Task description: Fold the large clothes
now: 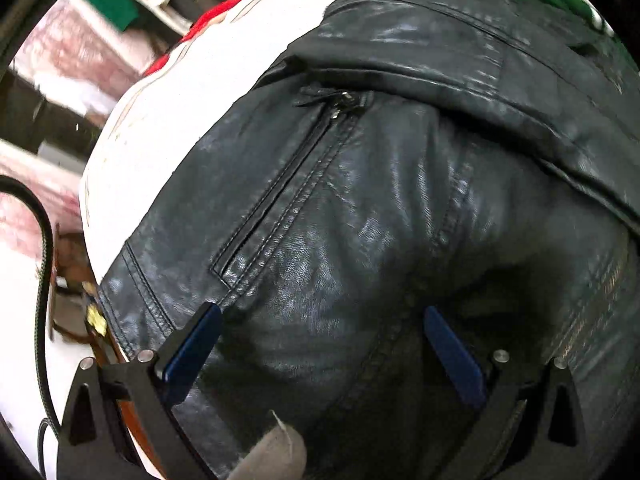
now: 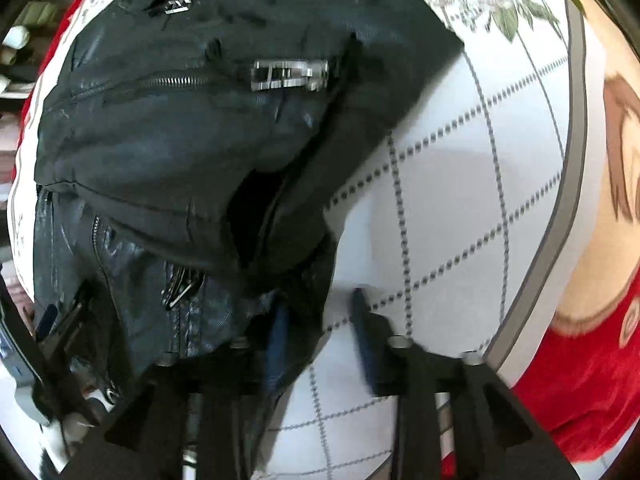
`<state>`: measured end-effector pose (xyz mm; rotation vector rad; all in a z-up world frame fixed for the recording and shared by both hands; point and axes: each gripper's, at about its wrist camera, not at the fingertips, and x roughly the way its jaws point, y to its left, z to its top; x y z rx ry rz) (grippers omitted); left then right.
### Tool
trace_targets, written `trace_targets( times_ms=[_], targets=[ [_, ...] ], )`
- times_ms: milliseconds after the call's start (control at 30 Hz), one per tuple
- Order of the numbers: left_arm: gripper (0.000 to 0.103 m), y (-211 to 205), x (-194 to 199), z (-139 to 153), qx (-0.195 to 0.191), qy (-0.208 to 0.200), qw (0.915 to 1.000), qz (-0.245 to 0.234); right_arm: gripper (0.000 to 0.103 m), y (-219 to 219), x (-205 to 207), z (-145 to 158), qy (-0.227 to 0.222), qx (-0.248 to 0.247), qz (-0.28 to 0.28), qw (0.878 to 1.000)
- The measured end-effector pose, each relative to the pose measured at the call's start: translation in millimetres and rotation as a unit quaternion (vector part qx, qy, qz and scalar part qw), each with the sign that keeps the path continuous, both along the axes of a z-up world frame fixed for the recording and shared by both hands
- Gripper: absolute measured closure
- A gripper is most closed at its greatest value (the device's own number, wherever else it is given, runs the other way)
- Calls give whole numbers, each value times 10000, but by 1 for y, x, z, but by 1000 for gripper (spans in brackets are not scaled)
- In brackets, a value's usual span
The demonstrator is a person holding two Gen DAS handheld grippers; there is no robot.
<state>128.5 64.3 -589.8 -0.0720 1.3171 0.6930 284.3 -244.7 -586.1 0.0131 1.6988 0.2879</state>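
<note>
A black leather jacket point(image 1: 360, 200) lies on a white quilted bedspread point(image 2: 460, 184). In the left wrist view it fills the frame, with a zipped pocket point(image 1: 288, 184) running diagonally. My left gripper point(image 1: 320, 320) is open just above the jacket's body, its blue pads either side of a crease. In the right wrist view the jacket point(image 2: 180, 128) lies folded over itself, with a large silver zip pull point(image 2: 288, 74). My right gripper point(image 2: 320, 316) is open at the jacket's lower right edge, its left finger over the leather, its right finger over the bedspread.
The bedspread point(image 1: 160, 120) has a grey grid pattern and a floral print at the far side. A red cloth point(image 2: 592, 376) lies at the bed's right edge. Green cloth point(image 1: 108, 0) and clutter show beyond the bed. A black cable point(image 1: 44, 264) hangs at left.
</note>
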Motion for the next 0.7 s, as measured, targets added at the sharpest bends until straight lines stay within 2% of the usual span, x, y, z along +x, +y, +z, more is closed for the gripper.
trace_targets(
  times_ms=[67,133,167,200,233,300,367,433,500,600,700],
  targets=[
    [0,3,0,1,-17,-85,10000,31,38,2,2,-5,5,195,113,9997],
    [0,2,-2,6,83,-71,9999,48,39,8,1,-8,-5,100,280,9996],
    [0,-2,-3,13,219,39,9997,79,46,12,0,-6,-38,-37,407,9992],
    [0,-6,-6,18,264,106,9996,82,59,14,-1,-1,-98,-140,545,9984],
    [0,-15,-8,30,407,176,9990,41,62,15,-2,3,-126,-70,609,9980],
    [0,-32,-13,50,608,187,9979,-88,62,4,-3,18,-104,173,554,9983],
    [0,-61,-19,72,907,286,9949,-344,61,-14,-5,36,-143,409,487,9979],
    [0,-97,-28,89,1059,344,9917,-637,57,-33,-9,55,-306,387,508,9975],
    [0,-134,-36,95,1116,497,9883,-916,48,-58,-9,75,-499,330,513,9969],
    [0,-182,-45,91,1179,708,9823,-1268,48,-102,-13,100,-701,247,479,9961],
    [0,-226,-48,77,1396,884,9717,-1688,47,-138,-8,113,-857,71,440,9953]
  ],
)
